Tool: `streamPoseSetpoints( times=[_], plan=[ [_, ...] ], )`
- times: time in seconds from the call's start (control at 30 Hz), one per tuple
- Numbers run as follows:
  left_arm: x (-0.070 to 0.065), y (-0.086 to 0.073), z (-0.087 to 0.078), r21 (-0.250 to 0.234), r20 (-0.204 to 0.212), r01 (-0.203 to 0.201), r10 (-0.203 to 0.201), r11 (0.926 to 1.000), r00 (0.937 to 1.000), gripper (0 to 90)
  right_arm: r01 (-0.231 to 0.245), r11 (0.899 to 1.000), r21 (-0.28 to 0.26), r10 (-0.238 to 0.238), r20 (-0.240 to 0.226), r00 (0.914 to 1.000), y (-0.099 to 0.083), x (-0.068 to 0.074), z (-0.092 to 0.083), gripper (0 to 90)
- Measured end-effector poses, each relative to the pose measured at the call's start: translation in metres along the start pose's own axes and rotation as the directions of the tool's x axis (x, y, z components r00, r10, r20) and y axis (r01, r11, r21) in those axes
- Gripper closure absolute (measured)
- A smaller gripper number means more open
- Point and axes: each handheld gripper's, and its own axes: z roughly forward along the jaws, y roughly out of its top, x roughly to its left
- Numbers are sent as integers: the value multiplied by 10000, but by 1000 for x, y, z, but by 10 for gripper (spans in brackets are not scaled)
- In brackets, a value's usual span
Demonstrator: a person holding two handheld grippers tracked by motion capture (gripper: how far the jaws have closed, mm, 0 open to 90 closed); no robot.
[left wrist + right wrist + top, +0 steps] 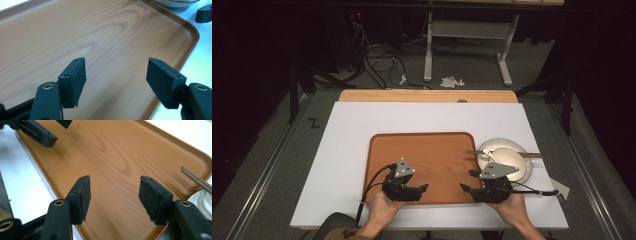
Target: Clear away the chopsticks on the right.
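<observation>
A: We hold the left gripper (424, 188) and the right gripper (465, 187) low over the near part of the wooden tray (422, 145), pointing at each other. Both pairs of jaws stand wide apart with nothing between them; each gripper view looks through the gap to bare wood grain

B: And the things nearest us? From the tray's centre, the stack of white plates (507, 159) sits at about three o'clock on the white bench (352, 130), touching or just beside the tray's right rim. A pair of brown chopsticks (504, 153) lies across the plates, tips reaching over that rim

A: We'd judge the tray stiff, light and smooth, so its raised rim is the place to pinch, one gripper at nine o'clock and one at three. The plates look hard, glossy and breakable; we'd take an edge gently

B: The chopsticks look thin and apt to roll. We'd grip both together near the middle, or they may slide off the plates
</observation>
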Motion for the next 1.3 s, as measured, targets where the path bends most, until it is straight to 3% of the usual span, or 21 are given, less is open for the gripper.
streamPoseSetpoints(
  times=[1.3],
  plan=[
    [1, 1, 0, 82, -43, 91, -91, 9999, 9999, 311, -237, 9994, -232, 239, 84, 9997, 0, -6, -13, 432]
  ],
)
